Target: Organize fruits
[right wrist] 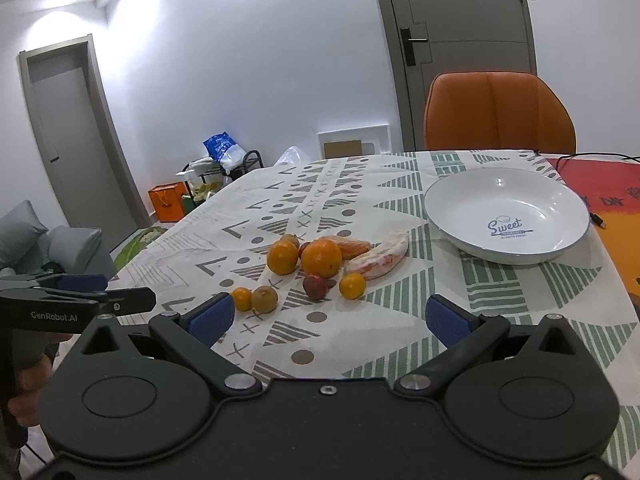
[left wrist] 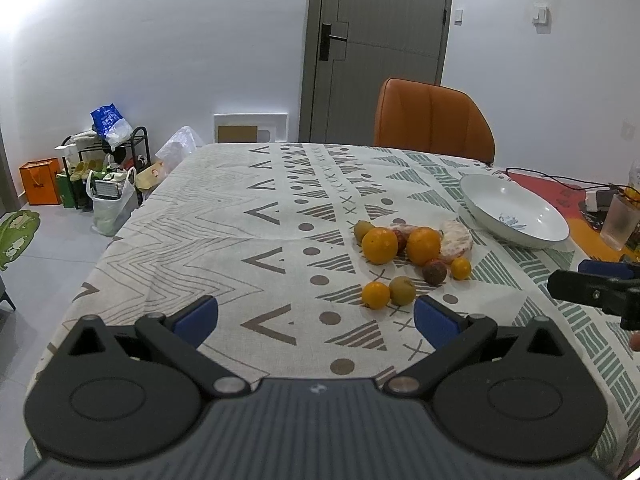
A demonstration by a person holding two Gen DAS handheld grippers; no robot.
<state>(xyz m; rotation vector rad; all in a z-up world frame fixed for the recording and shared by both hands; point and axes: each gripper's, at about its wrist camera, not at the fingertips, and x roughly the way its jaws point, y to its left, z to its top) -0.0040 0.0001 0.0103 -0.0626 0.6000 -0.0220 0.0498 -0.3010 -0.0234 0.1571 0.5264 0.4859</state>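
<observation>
A cluster of fruit lies on the patterned tablecloth: two large oranges, small oranges, greenish-brown fruits, a dark red fruit and pale pink pieces. A white bowl, empty, stands to the right of the fruit. My left gripper is open and empty, just short of the nearest fruit. My right gripper is open and empty, short of the fruit and the bowl. Each gripper shows at the other view's edge.
An orange chair stands at the table's far side before a grey door. A red mat with cables and a plastic cup lie at the right. Bags and a rack sit on the floor at the left.
</observation>
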